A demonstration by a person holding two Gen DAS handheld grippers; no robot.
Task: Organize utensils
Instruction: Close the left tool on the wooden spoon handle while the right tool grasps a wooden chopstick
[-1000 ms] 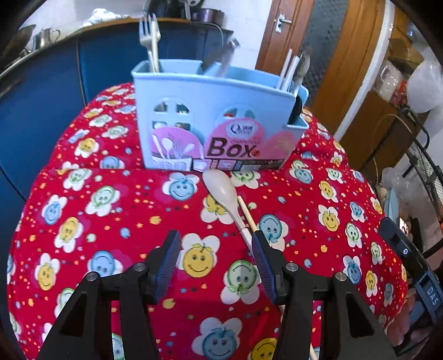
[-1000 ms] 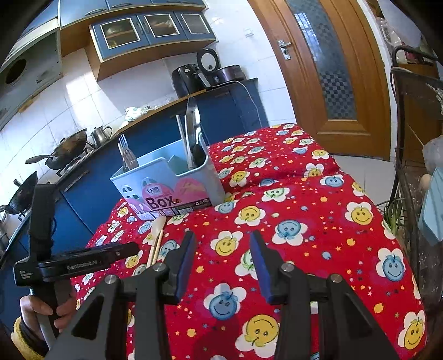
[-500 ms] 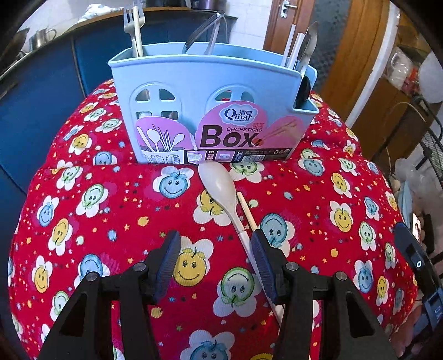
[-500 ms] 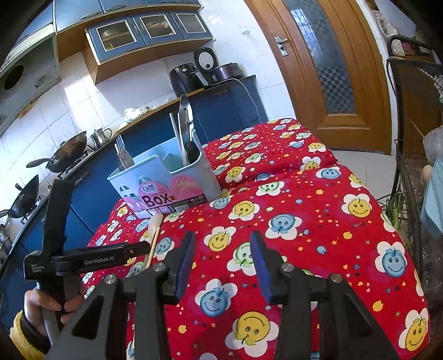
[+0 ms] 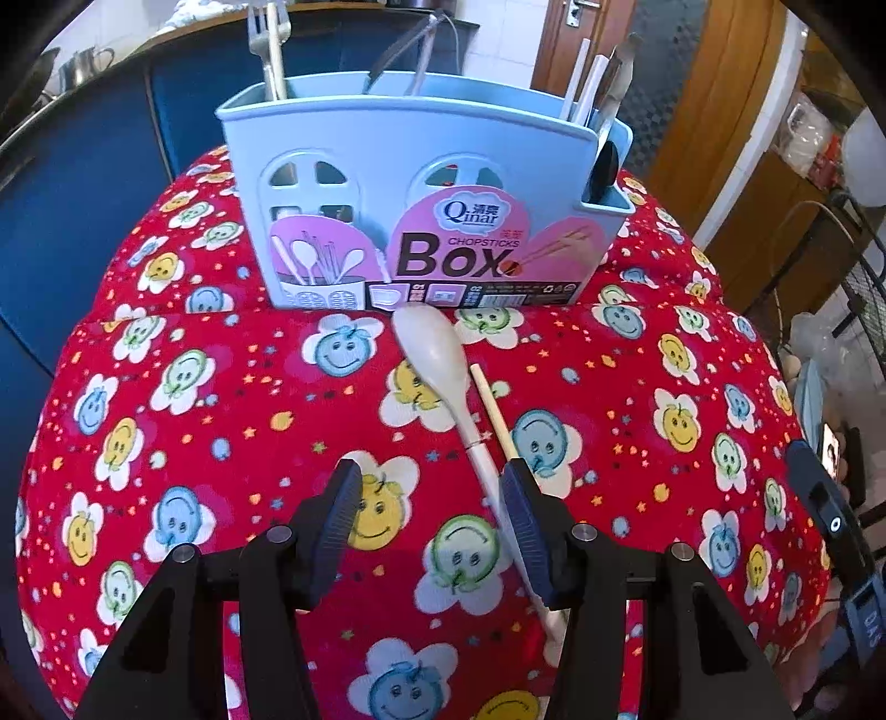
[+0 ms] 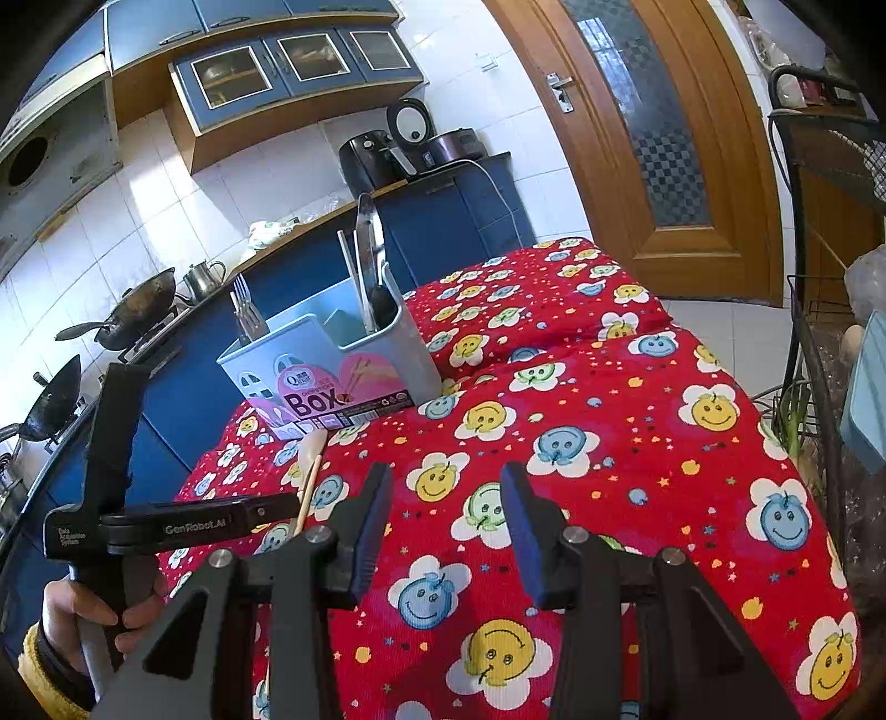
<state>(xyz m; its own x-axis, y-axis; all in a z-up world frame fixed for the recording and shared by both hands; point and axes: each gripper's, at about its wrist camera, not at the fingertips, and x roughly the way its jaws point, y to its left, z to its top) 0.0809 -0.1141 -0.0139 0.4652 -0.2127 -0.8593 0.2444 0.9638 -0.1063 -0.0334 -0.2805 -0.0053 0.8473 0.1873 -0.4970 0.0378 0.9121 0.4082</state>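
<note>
Red cloth printed with smiling flowers [image 5: 183,387] covers the tabletop, falling away at its left edge toward blue cabinets [image 6: 459,216], with plenty of bare cloth on the right side in the right wrist view. Near the far left edge stands a pale blue utensil box [image 5: 410,183], its pink label reading "Qinar", "CHOPSTICKS" and "Box"; forks [image 5: 268,44] rise from its left compartment, and tongs-like metal pieces and white sticks from the right one. Just in front of the box lies a cream spoon [image 5: 437,354], bowl toward the label, and touching along its right side a single wooden chopstick [image 5: 495,412].

Left tongs [image 5: 432,498] hover over the spoon's handle, pads apart, nothing clamped (the handle passes under the right pad). Right tongs [image 6: 446,495] hang over bare cloth, also apart and empty. Only the right wrist view shows the left tool's body, marked "GenRobot.AI", and the hand [image 6: 83,615] gripping it.
</note>
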